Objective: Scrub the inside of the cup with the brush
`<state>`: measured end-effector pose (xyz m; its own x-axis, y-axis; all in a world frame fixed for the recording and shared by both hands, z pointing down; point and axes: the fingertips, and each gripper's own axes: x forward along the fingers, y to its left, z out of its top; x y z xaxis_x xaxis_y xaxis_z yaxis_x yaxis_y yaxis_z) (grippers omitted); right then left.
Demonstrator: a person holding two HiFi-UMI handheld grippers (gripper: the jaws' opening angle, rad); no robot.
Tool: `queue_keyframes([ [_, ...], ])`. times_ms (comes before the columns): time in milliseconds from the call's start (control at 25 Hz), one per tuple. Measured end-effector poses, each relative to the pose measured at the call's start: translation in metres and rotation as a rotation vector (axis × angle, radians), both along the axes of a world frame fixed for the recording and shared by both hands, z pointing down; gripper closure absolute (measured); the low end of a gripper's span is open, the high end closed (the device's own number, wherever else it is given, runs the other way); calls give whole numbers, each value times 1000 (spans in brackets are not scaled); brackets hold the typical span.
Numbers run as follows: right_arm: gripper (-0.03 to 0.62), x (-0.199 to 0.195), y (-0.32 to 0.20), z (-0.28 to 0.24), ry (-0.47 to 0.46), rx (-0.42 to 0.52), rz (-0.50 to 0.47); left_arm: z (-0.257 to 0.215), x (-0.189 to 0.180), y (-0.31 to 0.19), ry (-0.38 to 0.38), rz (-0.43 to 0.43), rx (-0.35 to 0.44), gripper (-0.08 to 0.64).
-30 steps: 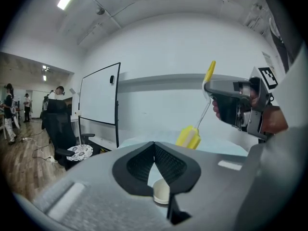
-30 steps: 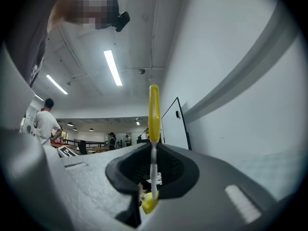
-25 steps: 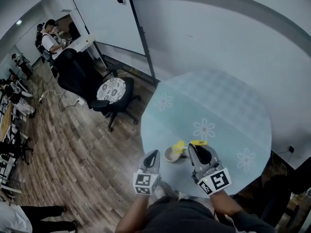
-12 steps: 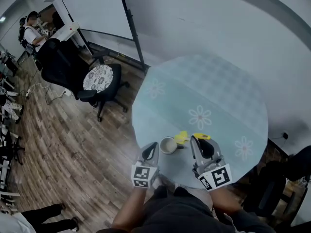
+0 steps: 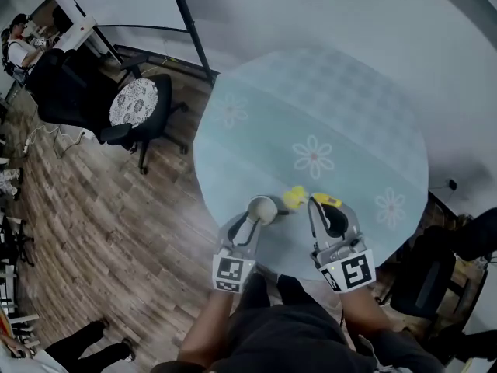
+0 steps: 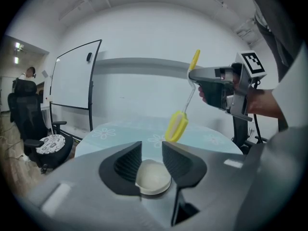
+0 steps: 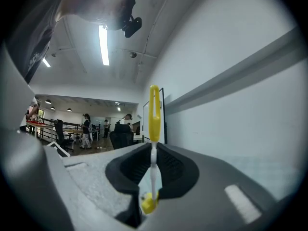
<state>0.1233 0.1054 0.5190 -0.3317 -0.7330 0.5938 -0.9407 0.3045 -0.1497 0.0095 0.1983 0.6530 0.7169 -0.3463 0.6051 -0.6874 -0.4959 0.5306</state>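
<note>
— How is the left gripper [image 6: 151,149]?
— Its jaws are narrow and have just been opening. The small cream round cup [image 6: 153,178] sits at their tips, on the pale blue flowered worktop [image 6: 120,134].
— And the right gripper [image 7: 153,150]?
— Its jaws are clamped on the stem of the yellow sponge-headed brush [image 7: 154,114].

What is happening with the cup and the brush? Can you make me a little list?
table: round table with a pale blue flowered cloth
cup: small cream round cup, standing near the table's front edge
brush: yellow-headed brush with a thin white stem, head beside the cup, not in it
right gripper: shut on the brush's stem
left gripper: jaws have just been opening, slightly apart; the cup shows in the gap, not gripped
scrubbing: not yet begun
</note>
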Motion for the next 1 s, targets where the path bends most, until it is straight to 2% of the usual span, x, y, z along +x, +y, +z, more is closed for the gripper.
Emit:
queue_keyframes([
  [40,555,2,2,5,8,-4,-4,4,4,4,-6,10,6,416],
  [200,555,8,11,21,14,-30,-7,22,14,26,-23,45,-4,249],
  [360,554,8,18,36,4,-43,-6,44,24,49,4,102,-36,69],
  [440,554,7,20,45,2,-51,-9,59,25,55,-3,116,-43,35],
  [520,555,8,24,54,-2,-62,-12,74,25,61,-20,110,-59,-30],
  [800,554,15,35,76,1,-76,-15,111,34,79,-66,168,-74,-41],
  [1000,554,14,39,91,8,-88,-18,130,42,83,-94,246,-69,-41],
])
